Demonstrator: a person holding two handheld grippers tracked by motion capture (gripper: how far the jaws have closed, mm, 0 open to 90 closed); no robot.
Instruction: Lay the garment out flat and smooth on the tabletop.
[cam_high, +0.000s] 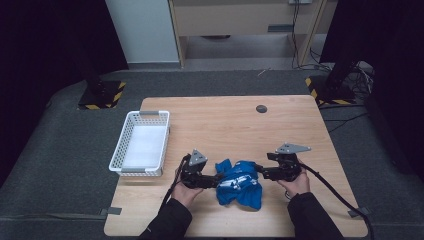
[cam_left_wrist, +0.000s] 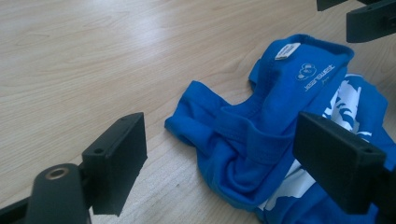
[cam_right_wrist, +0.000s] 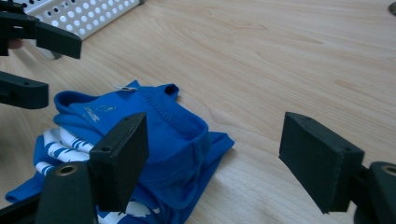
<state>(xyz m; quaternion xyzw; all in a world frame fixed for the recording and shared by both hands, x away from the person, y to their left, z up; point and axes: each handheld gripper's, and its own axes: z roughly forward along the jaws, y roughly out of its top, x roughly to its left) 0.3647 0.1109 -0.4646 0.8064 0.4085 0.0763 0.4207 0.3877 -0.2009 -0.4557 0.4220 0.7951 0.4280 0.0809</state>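
High view: blue shirt lies crumpled w/ white print on the wooden table, near the person's edge, right betw. the two tongs. Left gripper comes at it from its left side, right gripper from its right; both jaw tips sit at the cloth's edges, can't tell from up here if they touch. White perforated basket stands well off to the outer side of the left gripper, at the table's left edge. Small dark round disc on the table far ahead of the right gripper. Left gripper view: left gripper jaws spread wide, nothing clamped; shirt lies just ahead, bunched collar and a fold betw. the jaws, more cloth running under the right-hand jaw; white neck label and small logo print farther ahead. Right gripper's black jaws show at top right, beyond the shirt, parted. Right gripper view: right gripper also released, jaws wide apart; shirt sits by and under the left-hand jaw, collar hem reaching into the gap, bare table ahead of the other jaw. Left gripper at top left past the shirt, jaws apart, basket behind it.
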